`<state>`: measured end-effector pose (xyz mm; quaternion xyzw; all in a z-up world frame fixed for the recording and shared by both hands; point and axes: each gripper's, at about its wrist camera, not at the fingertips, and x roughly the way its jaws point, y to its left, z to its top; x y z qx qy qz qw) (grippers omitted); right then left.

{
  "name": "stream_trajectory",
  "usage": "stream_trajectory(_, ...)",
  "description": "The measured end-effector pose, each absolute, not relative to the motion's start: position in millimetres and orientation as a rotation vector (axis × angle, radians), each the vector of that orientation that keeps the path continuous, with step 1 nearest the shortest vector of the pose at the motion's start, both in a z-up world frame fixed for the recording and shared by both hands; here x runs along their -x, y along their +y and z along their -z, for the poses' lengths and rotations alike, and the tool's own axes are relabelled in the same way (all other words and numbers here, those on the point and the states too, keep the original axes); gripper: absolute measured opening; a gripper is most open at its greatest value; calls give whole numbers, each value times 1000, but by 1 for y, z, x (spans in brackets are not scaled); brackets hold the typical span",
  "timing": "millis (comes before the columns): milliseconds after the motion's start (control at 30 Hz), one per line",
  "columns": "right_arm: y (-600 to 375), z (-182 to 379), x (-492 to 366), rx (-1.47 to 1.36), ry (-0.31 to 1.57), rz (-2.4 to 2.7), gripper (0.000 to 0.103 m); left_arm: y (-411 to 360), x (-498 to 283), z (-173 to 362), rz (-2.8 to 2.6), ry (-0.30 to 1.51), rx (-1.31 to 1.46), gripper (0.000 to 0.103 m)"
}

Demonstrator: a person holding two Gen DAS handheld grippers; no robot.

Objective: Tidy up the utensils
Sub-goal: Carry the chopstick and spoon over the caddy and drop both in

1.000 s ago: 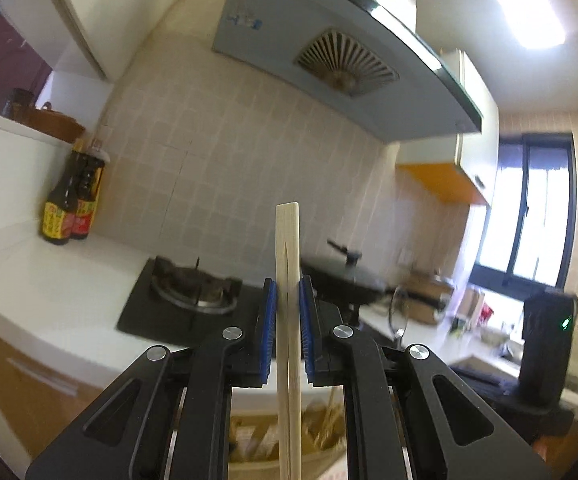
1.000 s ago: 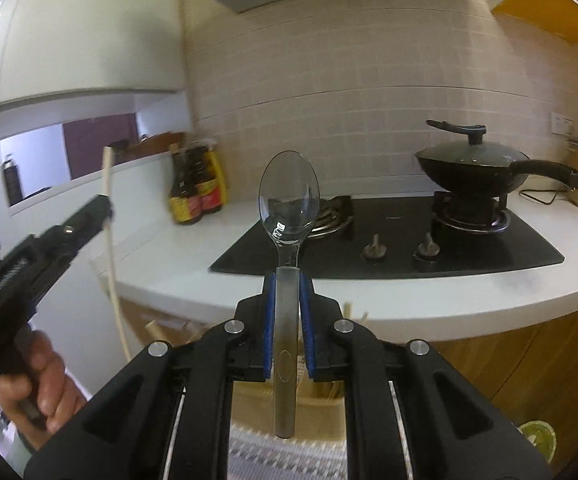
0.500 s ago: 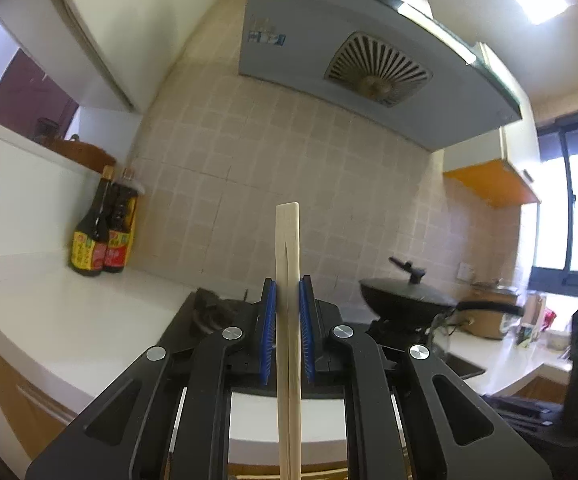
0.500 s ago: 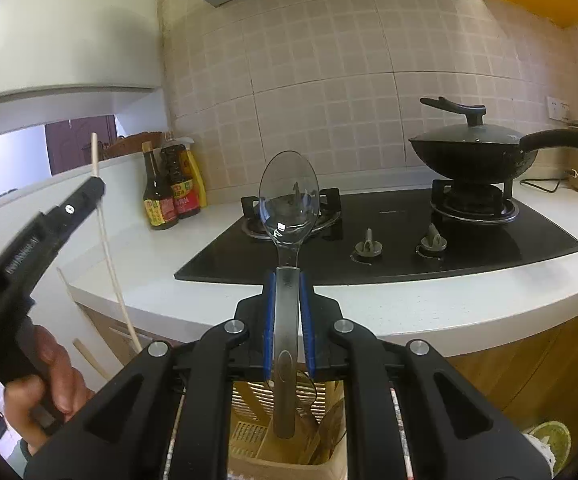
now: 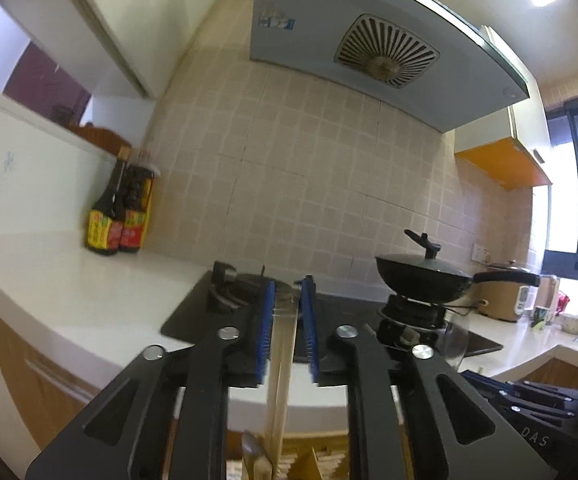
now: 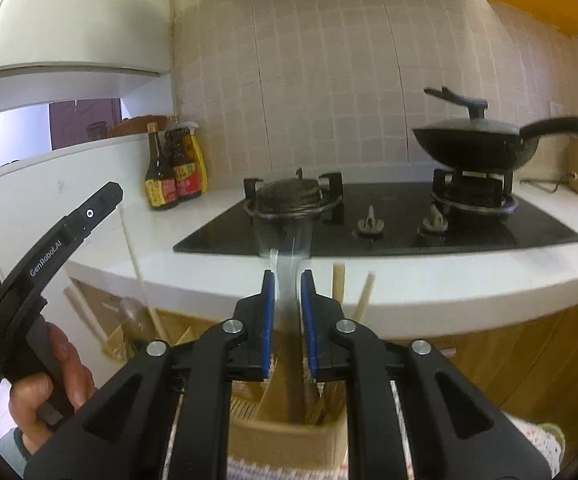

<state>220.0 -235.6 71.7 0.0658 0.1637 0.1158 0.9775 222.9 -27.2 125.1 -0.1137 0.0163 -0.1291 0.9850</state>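
Observation:
My left gripper has its jaws parted; a pale wooden chopstick is a motion-blurred streak between them, touching neither pad. My right gripper also has its jaws parted; a metal spoon is a blurred streak between them, sliding down. Below both grippers stands a cardboard utensil box holding several chopsticks and utensils; its top also shows in the left wrist view. The left gripper shows in the right wrist view, held in a hand, with a chopstick below its tip.
A white counter carries a black gas hob with a lidded black wok on the right burner. Sauce bottles stand in the left corner. A range hood hangs above. Wooden cabinet fronts are under the counter.
Both grippers have opened. The chopstick and the spoon, held upright before, now slip downward between the jaws toward the box. Both grippers have come closer to the counter.

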Motion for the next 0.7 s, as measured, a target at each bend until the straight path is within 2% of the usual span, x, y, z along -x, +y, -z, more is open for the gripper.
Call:
stream_trajectory(67,-241,-70,-210,-154,353,-243,25,-22,-217,-126,279,42,241,34)
stream_trajectory(233,-251,-68,-181,-208,414,-258,25,-1,-187,-140,351,95,261,37)
stream_trajectory(300,-251,-69,-168,-207,447,-251,25,5,-171,-146,370,111,250,45)
stream_trajectory(433,-247,-72,-148,-212,530,-256,25,13,-145,-155,398,181,214,46)
stream_trajectory(633,-239,-68,-121,-235,672,-258,26,24,-118,-145,434,389,183,46)
stream_trajectory(667,-237,-64,-117,-232,704,-251,30,26,-115,-138,444,442,175,46)
stream_trajectory(700,-235,-60,-113,-229,724,-250,39,27,-113,-129,454,496,163,50)
